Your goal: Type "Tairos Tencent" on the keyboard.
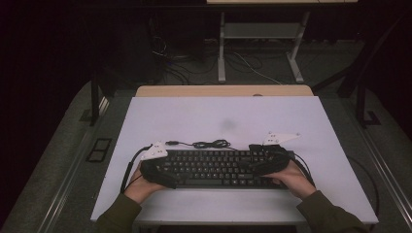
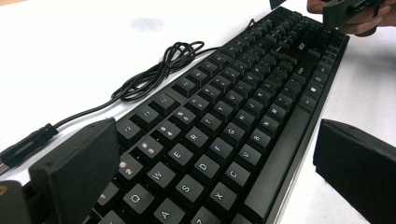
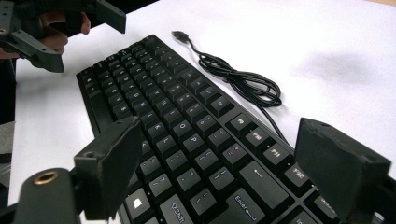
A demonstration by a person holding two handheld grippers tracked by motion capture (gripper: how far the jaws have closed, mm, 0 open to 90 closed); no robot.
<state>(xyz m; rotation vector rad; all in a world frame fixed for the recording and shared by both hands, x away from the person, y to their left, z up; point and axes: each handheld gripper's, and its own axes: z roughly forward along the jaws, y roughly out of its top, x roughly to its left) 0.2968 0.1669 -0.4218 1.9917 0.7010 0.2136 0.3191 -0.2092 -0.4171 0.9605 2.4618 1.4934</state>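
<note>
Both grippers sit at opposite ends of one black keyboard (image 1: 219,168) lying near the front edge of a white table (image 1: 223,116). At the keyboard's left end, the left gripper (image 1: 158,170) is held by a hand that comes in from below, forearm angled inward; its two jaws stand wide apart, straddling the keys from back edge to front edge without closing on them. At the right end, the right gripper (image 1: 267,158) mirrors this pose, its jaws also spread wide over the keys. One loosely coiled black cable (image 1: 206,143) lies on the table just behind the keyboard, ending in one plug. Two green sleeves (image 1: 335,213) show at the bottom.
</note>
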